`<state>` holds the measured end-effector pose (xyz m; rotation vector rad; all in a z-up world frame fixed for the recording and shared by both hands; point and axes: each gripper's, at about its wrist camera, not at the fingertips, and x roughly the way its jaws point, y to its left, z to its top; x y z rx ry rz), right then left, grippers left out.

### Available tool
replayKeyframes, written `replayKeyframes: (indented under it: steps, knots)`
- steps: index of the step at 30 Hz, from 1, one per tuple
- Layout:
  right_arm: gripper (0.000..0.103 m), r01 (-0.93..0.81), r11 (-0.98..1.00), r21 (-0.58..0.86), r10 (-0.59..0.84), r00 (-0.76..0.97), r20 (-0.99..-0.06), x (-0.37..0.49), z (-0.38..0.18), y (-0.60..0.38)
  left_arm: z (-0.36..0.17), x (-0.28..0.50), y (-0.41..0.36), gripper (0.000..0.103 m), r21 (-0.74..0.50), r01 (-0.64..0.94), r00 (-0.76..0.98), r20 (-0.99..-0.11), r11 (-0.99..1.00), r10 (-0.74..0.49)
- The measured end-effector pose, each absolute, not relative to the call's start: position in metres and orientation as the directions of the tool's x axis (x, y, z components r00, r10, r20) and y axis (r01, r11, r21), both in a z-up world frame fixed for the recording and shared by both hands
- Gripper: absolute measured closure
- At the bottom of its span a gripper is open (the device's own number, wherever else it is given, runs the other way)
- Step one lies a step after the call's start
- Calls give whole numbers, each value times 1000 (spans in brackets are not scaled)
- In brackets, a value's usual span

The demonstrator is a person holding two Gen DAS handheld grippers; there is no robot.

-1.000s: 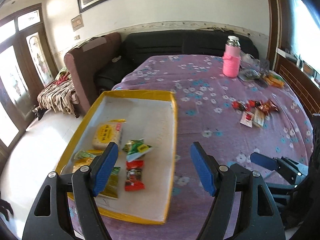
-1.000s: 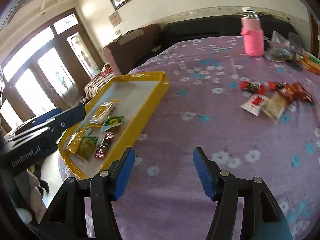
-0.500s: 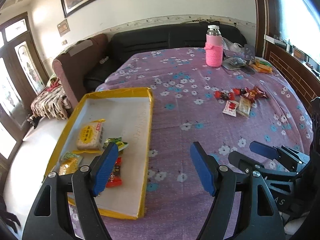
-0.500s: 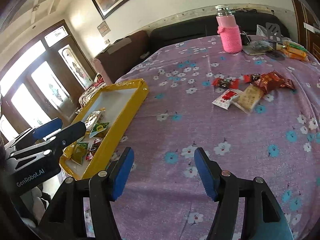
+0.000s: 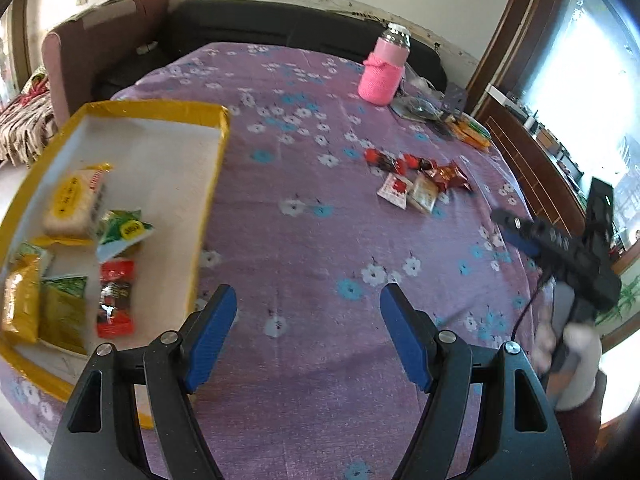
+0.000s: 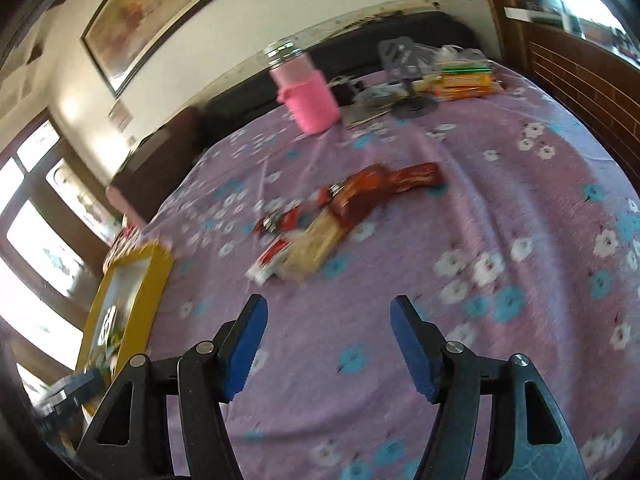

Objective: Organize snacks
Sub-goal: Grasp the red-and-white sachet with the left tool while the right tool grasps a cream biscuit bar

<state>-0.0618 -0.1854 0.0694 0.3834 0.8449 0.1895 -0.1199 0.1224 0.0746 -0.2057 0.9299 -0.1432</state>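
Right wrist: snacks (image 6: 320,224) ahead of gripper (image 6: 325,344)

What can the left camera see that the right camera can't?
Only the left wrist view shows the snacks inside the yellow tray clearly, like the red packet, and the right hand-held gripper from the side. Only the right wrist view shows the framed picture on the wall. Both show the pink bottle, the loose snack pile on the purple cloth, and open blue fingers.
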Motion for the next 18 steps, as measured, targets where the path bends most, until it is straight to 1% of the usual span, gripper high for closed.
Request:
replayKeyframes:
  steps: [3, 7, 12, 13, 14, 15, 16, 17, 18]
  knots:
    - [36, 4, 911, 412, 314, 640, -701, -38, 65, -182, 73, -120, 119, 29, -256, 55, 585, -775, 965, -239]
    - [36, 19, 924, 382, 294, 604, -741, 3, 53, -160, 71, -119, 119, 29, -274, 78, 576, -772, 959, -268]
    - [37, 36, 967, 251, 191, 549, -814, 45, 27, -124, 72, -118, 116, 29, -264, 95, 573, -774, 960, -270]
    - [37, 38, 974, 223, 165, 554, -816, 47, 26, -120, 73, -116, 115, 29, -257, 99, 576, -773, 961, -266]
    - [42, 38, 984, 175, 124, 562, -818, 48, 27, -115, 73, -115, 114, 29, -251, 103, 577, -773, 963, -263]
    - [55, 39, 988, 148, 101, 558, -824, 48, 25, -112, 74, -112, 113, 29, -247, 109, 578, -772, 963, -264]
    - [59, 36, 989, 142, 97, 565, -819, 46, 25, -112, 75, -110, 112, 29, -247, 115, 579, -770, 962, -266]
    - [67, 29, 988, 149, 106, 567, -817, 43, 25, -115, 76, -107, 111, 29, -248, 121, 579, -769, 961, -271]
    - [71, 24, 987, 161, 119, 566, -816, 41, 25, -119, 76, -104, 109, 29, -250, 127, 578, -768, 960, -277]
